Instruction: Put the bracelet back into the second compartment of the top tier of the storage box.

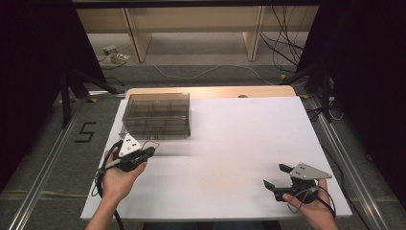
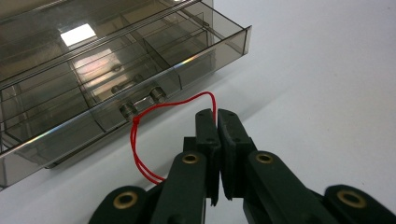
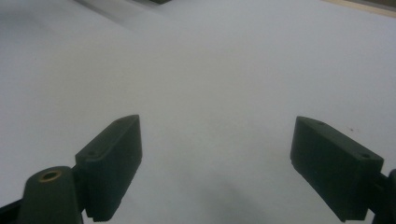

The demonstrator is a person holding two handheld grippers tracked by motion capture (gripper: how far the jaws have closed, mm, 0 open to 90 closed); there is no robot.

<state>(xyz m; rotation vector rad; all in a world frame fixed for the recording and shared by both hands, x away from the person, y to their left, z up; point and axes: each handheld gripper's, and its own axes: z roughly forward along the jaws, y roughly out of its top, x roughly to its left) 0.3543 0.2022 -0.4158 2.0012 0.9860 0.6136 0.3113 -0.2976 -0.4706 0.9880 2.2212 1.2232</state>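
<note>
Left claw [image 2: 215, 122] is clamped on the red string loop [image 2: 156, 108], which is tied to the drawer handle [image 2: 142, 102] of the smoky plastic organizer box [image 1: 157, 115] at the bench's [image 1: 230, 143] far left. String is thin, limp and slippery, so grip near the top of the loop. The box looks light (may slide rather than open). Right claw [image 3: 217, 168] is wide open, empty, well apart. Nothing in the way.

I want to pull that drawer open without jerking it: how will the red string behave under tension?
The red string looks thin and floppy, sagging in loops, so it probably goes taut before the drawer moves. Pinched in the left gripper, it might slip.
</note>
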